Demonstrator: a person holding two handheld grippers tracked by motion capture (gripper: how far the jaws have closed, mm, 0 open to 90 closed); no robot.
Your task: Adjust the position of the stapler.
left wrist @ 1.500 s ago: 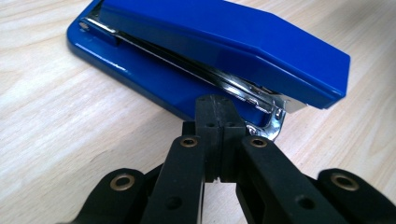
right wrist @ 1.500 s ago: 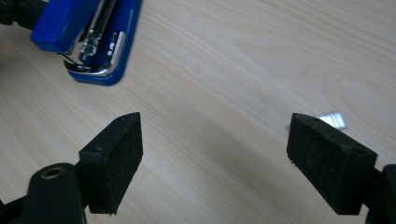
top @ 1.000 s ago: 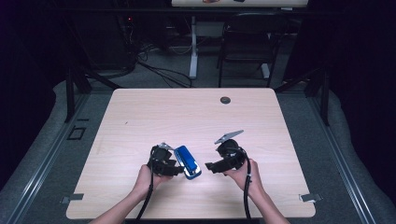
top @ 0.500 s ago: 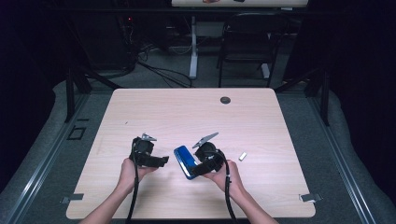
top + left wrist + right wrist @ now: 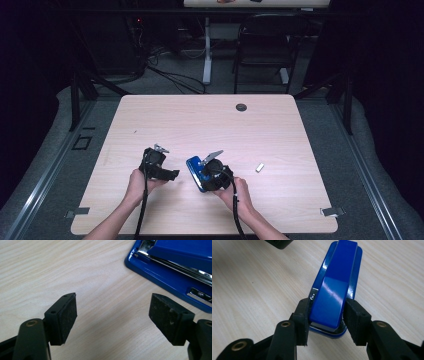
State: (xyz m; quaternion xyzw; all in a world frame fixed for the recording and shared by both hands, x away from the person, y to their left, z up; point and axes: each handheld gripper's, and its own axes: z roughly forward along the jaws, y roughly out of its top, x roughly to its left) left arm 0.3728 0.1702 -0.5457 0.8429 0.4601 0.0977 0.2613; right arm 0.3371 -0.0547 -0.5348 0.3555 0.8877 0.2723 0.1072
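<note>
A blue stapler [image 5: 194, 170] lies on the wooden table [image 5: 210, 130], near its front edge. My right gripper [image 5: 204, 181] has just been closing, and its pads press both sides of the stapler's near end [image 5: 339, 277]. In the right gripper view its jaws [image 5: 325, 315] clamp the blue top arm. My left gripper [image 5: 172, 174] is just left of the stapler and apart from it. Its jaws [image 5: 112, 312] have just been opening and stand wide over bare wood, with the stapler [image 5: 175, 277] beyond their right pad.
A small white piece [image 5: 259, 167] lies on the table to the right of my right hand. A black round grommet [image 5: 241, 107] sits near the far edge. A chair [image 5: 265, 45] and cables stand on the floor behind the table.
The left gripper let go of the stapler and drew away to the left. The right gripper came in from the right, sank to the stapler and closed on it.
</note>
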